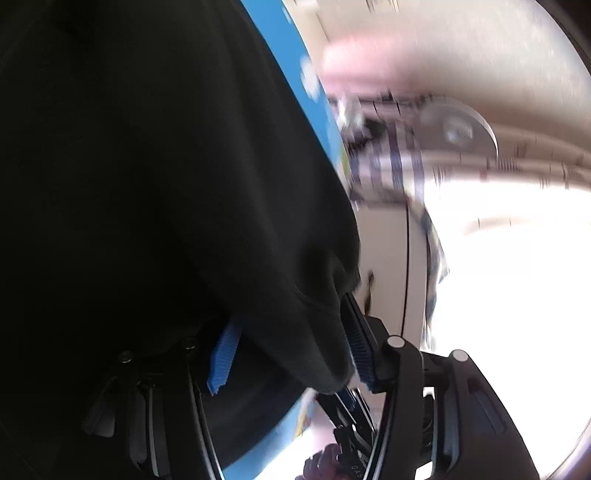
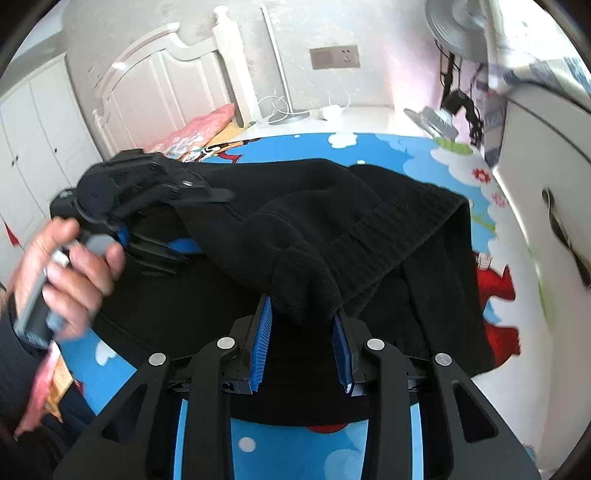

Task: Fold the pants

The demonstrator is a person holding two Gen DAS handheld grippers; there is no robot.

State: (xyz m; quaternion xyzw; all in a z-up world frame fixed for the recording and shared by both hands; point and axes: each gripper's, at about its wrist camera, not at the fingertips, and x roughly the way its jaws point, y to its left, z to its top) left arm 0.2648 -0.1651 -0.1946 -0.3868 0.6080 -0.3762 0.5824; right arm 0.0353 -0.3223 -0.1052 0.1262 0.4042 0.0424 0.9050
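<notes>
Both tools clamp the black pants (image 2: 332, 221): the right tool (image 2: 302, 325) on a ribbed cuff, the left tool (image 2: 173, 236) on another edge. Holding two points lets the fabric fold over the bed (image 2: 388, 147).

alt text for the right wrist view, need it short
The right gripper pinches a bunched fold of the black pants between its blue pads, above a bright cartoon-print bedsheet. At left, a hand holds the left gripper against the same pants. Behind stand a white headboard and a fan.
</notes>
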